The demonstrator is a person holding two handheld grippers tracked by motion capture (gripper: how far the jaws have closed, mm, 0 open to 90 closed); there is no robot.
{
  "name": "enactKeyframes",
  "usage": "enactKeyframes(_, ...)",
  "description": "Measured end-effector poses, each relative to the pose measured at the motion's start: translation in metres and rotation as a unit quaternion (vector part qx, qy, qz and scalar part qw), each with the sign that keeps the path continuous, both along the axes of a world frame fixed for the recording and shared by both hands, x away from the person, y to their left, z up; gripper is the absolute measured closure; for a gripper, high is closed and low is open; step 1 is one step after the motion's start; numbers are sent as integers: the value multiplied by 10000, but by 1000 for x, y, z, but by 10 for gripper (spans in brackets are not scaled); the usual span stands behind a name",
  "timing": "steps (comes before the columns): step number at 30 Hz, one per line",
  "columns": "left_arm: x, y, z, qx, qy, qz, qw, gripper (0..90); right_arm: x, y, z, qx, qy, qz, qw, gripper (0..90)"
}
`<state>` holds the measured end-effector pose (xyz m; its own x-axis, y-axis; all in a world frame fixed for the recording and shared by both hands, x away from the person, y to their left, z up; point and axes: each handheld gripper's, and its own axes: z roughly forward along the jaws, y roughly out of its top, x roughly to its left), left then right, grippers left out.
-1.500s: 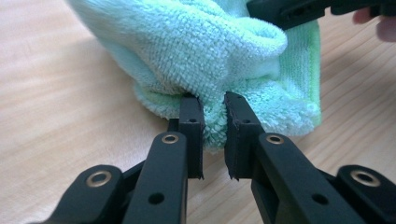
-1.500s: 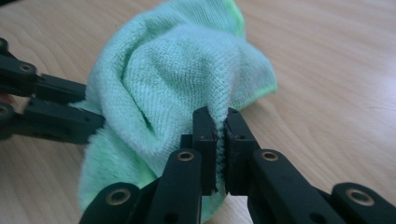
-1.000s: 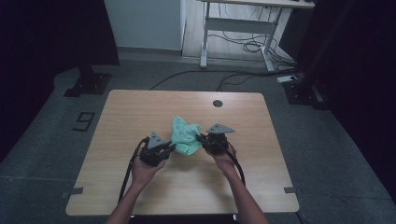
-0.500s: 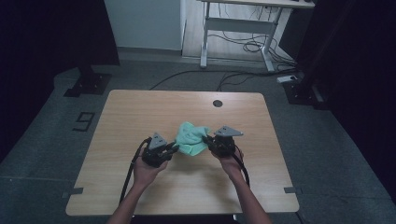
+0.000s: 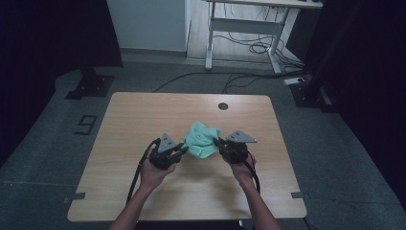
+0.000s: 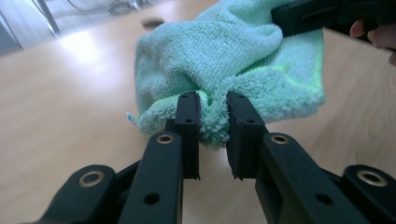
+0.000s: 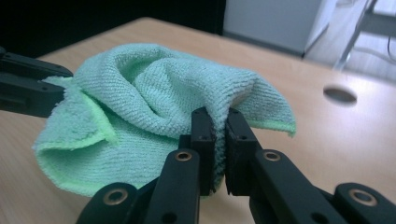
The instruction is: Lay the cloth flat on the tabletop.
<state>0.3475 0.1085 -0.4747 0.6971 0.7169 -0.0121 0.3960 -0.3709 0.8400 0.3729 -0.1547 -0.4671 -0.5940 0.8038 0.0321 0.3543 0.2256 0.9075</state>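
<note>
The high view is dimly lit, and its left and right margins are lost in darkness. The bench is evenly lit, without hard shadows. In the left gripper view, glare is seen on the far bench top and the background is blurred. The microfibre cloth is rendered sharply in the right gripper view.

Figure "9" marked on floor

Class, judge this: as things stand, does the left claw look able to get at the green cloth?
Probably yes: the left claw already has a fold of the green cloth between its jaws, nothing between them.
</note>
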Motion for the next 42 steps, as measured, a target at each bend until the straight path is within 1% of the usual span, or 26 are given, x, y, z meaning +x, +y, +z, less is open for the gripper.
enactKeyframes(1, -2, -2, -8, 89, 58, -44, 9999, 753, -3, -2, -9, -33, 135, -29, 9999, 831)
enactKeyframes(4, -8, -6, -27, 225, 236, -146, 9994, 745, -10, -6, -29, -178, 383, -46, 9991, 806)
enactKeyframes(6, -10, -7, -37, 279, 346, -193, 9988, 740, -16, -9, -41, -225, 583, -41, 9980, 775)
enactKeyframes(8, -11, -8, -42, 299, 414, -219, 9985, 727, -22, -12, -49, -326, 678, -17, 9972, 751)
enactKeyframes(11, -13, -7, -45, 288, 475, -254, 9981, 712, -27, -15, -52, -273, 800, 36, 9964, 750)
enactKeyframes(13, -14, -7, -47, 280, 523, -291, 9978, 683, -30, -15, -53, -361, 811, 72, 9960, 728)
enactKeyframes(14, -15, -6, -47, 294, 533, -274, 9978, 645, -31, -16, -54, -401, 825, 49, 9958, 717)
enactKeyframes(16, -17, -4, -49, 265, 531, -260, 9979, 632, -34, -18, -58, -376, 900, 50, 9952, 710)
enactKeyframes(18, -18, -2, -49, 256, 568, -249, 9977, 601, -37, -18, -62, -384, 969, 83, 9945, 691)
enactKeyframes(20, -20, 1, -49, 273, 567, -263, 9977, 597, -42, -18, -65, -400, 1014, 149, 9939, 661)
enactKeyframes(22, -22, 3, -48, 244, 575, -315, 9975, 585, -47, -18, -67, -446, 1012, 181, 9937, 622)
enactKeyframes(23, -23, 3, -47, 254, 589, -341, 9974, 565, -50, -18, -68, -443, 1047, 214, 9933, 609)
enactKeyframes(24, -26, 4, -46, 275, 575, -363, 9973, 546, -51, -18, -68, -441, 1051, 234, 9932, 580)
enactKeyframes(26, -30, 6, -44, 272, 520, -385, 9975, 507, -56, -19, -67, -430, 1033, 229, 9935, 495)
enactKeyframes(28, -32, 10, -41, 264, 460, -369, 9979, 486, -61, -22, -62, -307, 981, 231, 9944, 440)
enactKeyframes(30, -31, 14, -38, 191, 442, -316, 9983, 473, -64, -26, -56, -229, 912, 186, 9954, 408)
enactKeyframes(32, -25, 14, -36, 203, 458, -202, 9985, 470, -66, -30, -47, -110, 826, 148, 9964, 397)
enactKeyframes(34, -18, 13, -36, 184, 491, -126, 9985, 470, -65, -32, -41, -110, 729, 115, 9972, 394)
enactKeyframes(35, -15, 12, -36, 202, 514, -91, 9984, 470, -62, -32, -38, -111, 691, 90, 9975, 394)
enactKeyframes(36, -9, 9, -37, 231, 540, -11, 9983, 469, -58, -32, -36, -94, 703, 75, 9975, 394)
enactKeyframes(37, -5, 8, -39, 241, 562, 19, 9981, 469, -52, -32, -35, -75, 704, 40, 9975, 395)
enactKeyframes(41, 11, 3, -44, 278, 667, 150, 9973, 469, -29, -30, -35, -80, 683, 0, 9976, 413)
enactKeyframes(42, 15, 1, -45, 302, 704, 177, 9969, 471, -22, -29, -36, -115, 684, -37, 9976, 414)
